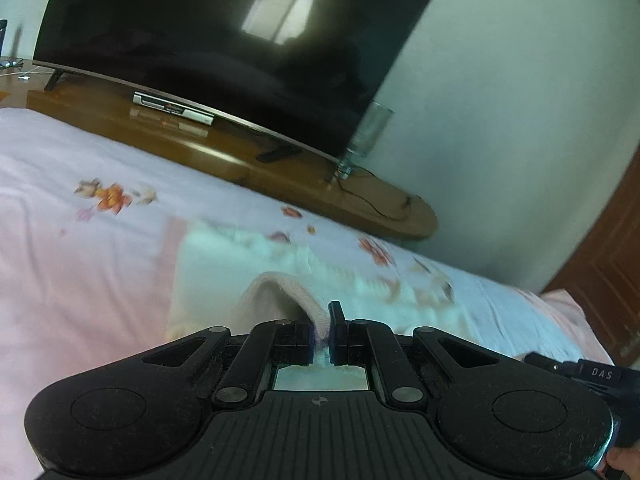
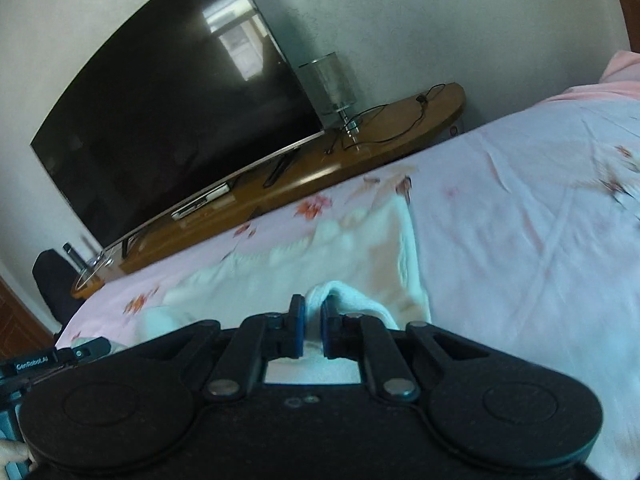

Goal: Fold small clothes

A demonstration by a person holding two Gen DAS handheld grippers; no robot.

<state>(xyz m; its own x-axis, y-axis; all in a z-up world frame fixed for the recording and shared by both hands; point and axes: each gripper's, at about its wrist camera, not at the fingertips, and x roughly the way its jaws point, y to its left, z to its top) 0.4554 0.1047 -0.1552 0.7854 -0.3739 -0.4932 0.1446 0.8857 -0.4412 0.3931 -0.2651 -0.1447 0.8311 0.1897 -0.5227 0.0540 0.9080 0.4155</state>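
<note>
So, left to right. My left gripper (image 1: pixel 321 334) has its jaws squeezed almost together on a ribbed hem of the small cream-white knitted garment (image 1: pixel 248 264), and that hem stands up in a soft arch just past the fingertips. The rest of the piece lies spread on the pale pink floral bedsheet (image 1: pixel 80 248), out in front of both tools. My right gripper (image 2: pixel 313 330) is doing the same thing on the other side: jaws nearly together, with a rolled bit of the same white knit pinched between the blue pads (image 2: pixel 299 320).

Handling-wise, I reckon this thing is light and totally floppy. It droops and bunches wherever it isn't held, so it won't keep any shape on its own. The knit looks grippy rather than slick, so I'd guess it won't slide out, but it'll probably stretch if I pull the two sides apart too hard. The thick hem seems the best place to hold. The dark curved television (image 1: pixel 224 40) on the brown wooden stand (image 1: pixel 280 184) sits well beyond the bed.
</note>
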